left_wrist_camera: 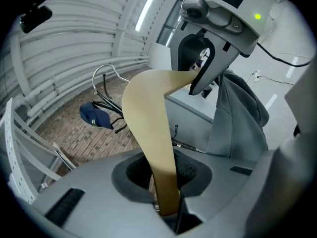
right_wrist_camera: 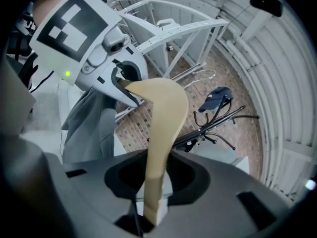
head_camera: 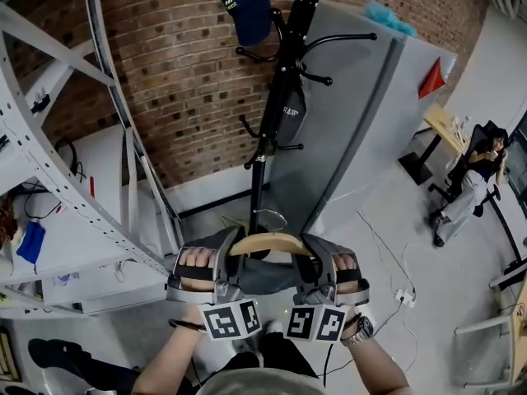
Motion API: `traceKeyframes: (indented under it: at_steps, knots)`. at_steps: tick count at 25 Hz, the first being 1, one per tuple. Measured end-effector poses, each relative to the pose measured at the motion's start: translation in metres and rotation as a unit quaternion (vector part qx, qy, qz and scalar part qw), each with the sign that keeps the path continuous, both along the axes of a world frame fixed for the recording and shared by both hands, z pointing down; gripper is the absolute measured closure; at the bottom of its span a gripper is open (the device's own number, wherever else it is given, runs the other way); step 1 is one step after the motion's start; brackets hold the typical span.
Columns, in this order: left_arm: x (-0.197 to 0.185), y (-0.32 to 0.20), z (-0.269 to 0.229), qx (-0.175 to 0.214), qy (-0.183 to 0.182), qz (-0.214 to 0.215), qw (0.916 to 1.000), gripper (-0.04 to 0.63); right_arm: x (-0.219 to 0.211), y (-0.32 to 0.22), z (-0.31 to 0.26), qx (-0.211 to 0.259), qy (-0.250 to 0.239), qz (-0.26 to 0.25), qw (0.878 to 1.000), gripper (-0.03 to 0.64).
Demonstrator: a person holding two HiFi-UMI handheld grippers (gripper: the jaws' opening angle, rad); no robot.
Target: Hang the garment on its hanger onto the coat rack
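Observation:
I hold a wooden hanger (head_camera: 272, 241) by its two ends, level, in front of the black coat rack (head_camera: 272, 122). Its metal hook (head_camera: 270, 216) points toward the rack's pole. A grey garment (head_camera: 268, 276) hangs from the hanger between the grippers. My left gripper (head_camera: 229, 268) is shut on the hanger's left end (left_wrist_camera: 166, 192); my right gripper (head_camera: 314, 268) is shut on its right end (right_wrist_camera: 151, 202). Each gripper view shows the hanger (left_wrist_camera: 148, 118) (right_wrist_camera: 166, 113) arching to the other gripper (left_wrist_camera: 218, 29) (right_wrist_camera: 94, 43), with the garment (left_wrist_camera: 237, 113) (right_wrist_camera: 89, 128) below. A blue cap (head_camera: 245, 6) hangs high on the rack.
A grey cabinet (head_camera: 354, 122) stands right behind the rack, against a brick wall (head_camera: 181, 72). White metal shelving (head_camera: 66, 163) fills the left. Cables and a power strip (head_camera: 403, 296) lie on the floor at the right. A person (head_camera: 478, 179) sits at the far right.

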State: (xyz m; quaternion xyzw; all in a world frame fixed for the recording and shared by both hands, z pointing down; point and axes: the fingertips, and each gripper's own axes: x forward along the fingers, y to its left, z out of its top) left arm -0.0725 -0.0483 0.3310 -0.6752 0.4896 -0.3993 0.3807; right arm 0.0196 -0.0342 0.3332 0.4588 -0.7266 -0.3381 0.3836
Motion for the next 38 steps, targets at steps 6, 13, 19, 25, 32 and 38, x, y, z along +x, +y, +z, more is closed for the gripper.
traceKeyframes:
  at_steps: [6, 13, 19, 25, 32, 38]
  knots:
    - [-0.003, -0.048, 0.016, -0.017, -0.003, -0.018, 0.9997, 0.529, -0.002, -0.05, 0.014, -0.011, 0.001, -0.013, 1.0, 0.514]
    - [-0.011, -0.104, 0.031, -0.024, -0.001, -0.049, 0.9985, 0.526, -0.009, -0.111, 0.027, -0.012, 0.003, -0.041, 0.999, 0.514]
    - [-0.01, -0.14, 0.063, -0.032, -0.011, -0.048, 0.9983, 0.525, -0.008, -0.145, 0.058, -0.027, 0.003, -0.045, 0.999, 0.514]
    - [-0.009, -0.169, 0.099, -0.025, -0.009, -0.048, 0.9985, 0.525, -0.005, -0.176, 0.1, -0.038, 0.007, -0.013, 0.999, 0.514]
    - [-0.002, -0.211, 0.156, -0.051, -0.013, 0.002, 0.9986, 0.525, -0.001, -0.211, 0.155, -0.054, 0.01, 0.033, 0.998, 0.514]
    - [-0.014, -0.25, 0.198, -0.074, -0.023, 0.023, 0.9967, 0.525, -0.015, -0.244, 0.191, -0.058, 0.018, 0.041, 0.997, 0.514]
